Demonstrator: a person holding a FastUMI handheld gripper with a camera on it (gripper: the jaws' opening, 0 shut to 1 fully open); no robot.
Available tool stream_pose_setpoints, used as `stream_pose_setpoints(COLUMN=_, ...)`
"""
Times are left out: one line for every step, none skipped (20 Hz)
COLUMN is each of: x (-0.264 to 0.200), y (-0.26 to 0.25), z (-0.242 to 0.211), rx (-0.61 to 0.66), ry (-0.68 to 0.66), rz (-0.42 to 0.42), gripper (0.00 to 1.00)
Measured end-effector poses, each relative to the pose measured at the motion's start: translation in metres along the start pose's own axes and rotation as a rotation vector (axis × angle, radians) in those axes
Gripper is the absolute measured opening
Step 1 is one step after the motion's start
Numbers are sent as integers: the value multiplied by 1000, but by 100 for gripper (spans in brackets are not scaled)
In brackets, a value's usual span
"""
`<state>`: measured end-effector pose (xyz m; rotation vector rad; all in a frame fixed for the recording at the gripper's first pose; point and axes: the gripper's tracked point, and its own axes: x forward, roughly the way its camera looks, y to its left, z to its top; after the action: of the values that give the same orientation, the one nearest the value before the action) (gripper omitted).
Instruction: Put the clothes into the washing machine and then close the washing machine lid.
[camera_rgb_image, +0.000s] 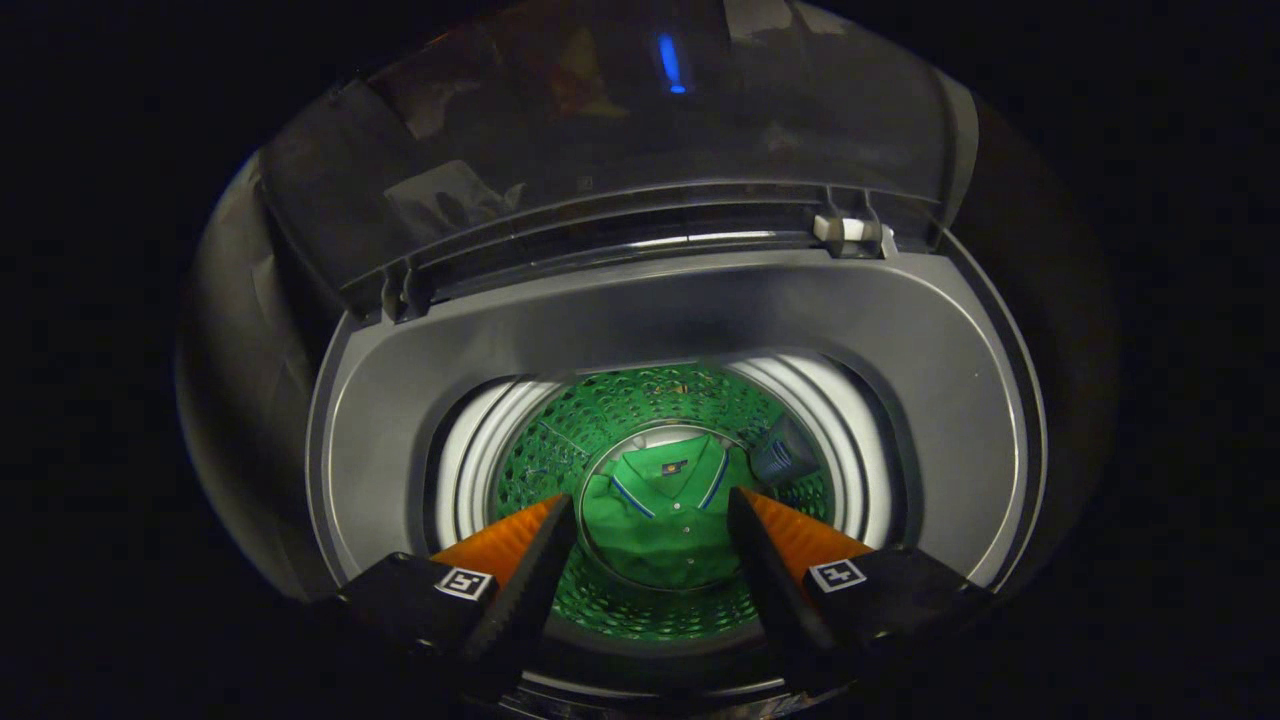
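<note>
Green shirt (665, 520), collared, was seen lying flat at the bottom of the drum (600, 410), beyond the fingers. Gripper (650, 515) was held spread and empty above the washer (900, 340) opening. Lid (620, 150) was propped upright behind. Risk judged: the lid could be dropped hard if nudged carelessly during closing.
</note>
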<state>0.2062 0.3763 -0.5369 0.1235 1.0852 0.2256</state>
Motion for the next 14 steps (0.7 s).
stream_pose_setpoints(x=-6, y=1, z=1, rx=2, ry=-7, rz=0, gripper=99)
stream_pose_setpoints(x=-17, y=2, z=4, rx=6, ry=-22, rz=-1, gripper=99)
stream_pose_setpoints(x=-26, y=6, z=8, rx=11, ry=-42, rz=3, gripper=99)
stream_pose_setpoints(x=-37, y=7, z=13, rx=1, ry=-53, rz=1, gripper=99)
stream_pose_setpoints(x=-52, y=9, z=21, rx=-9, ry=-79, rz=0, gripper=99)
stream_pose_setpoints(x=-64, y=10, z=29, rx=-15, ry=-100, rz=4, gripper=99)
stream_pose_setpoints(x=-74, y=16, z=36, rx=-12, ry=-121, rz=16, gripper=99)
stream_pose_setpoints(x=-86, y=19, z=45, rx=-7, ry=-138, rz=25, gripper=99)
stream_pose_setpoints(x=-96, y=23, z=55, rx=-2, ry=-160, rz=27, gripper=99)
stream_pose_setpoints(x=-107, y=23, z=66, rx=3, ry=-186, rz=30, gripper=99)
stream_pose_setpoints(x=-118, y=25, z=77, rx=14, ry=-210, rz=37, gripper=99)
stream_pose_setpoints(x=-132, y=26, z=89, rx=21, ry=-232, rz=44, gripper=99)
stream_pose_setpoints(x=-140, y=23, z=104, rx=15, ry=-262, rz=44, gripper=99)
stream_pose_setpoints(x=-149, y=20, z=119, rx=-3, ry=-291, rz=35, gripper=99)
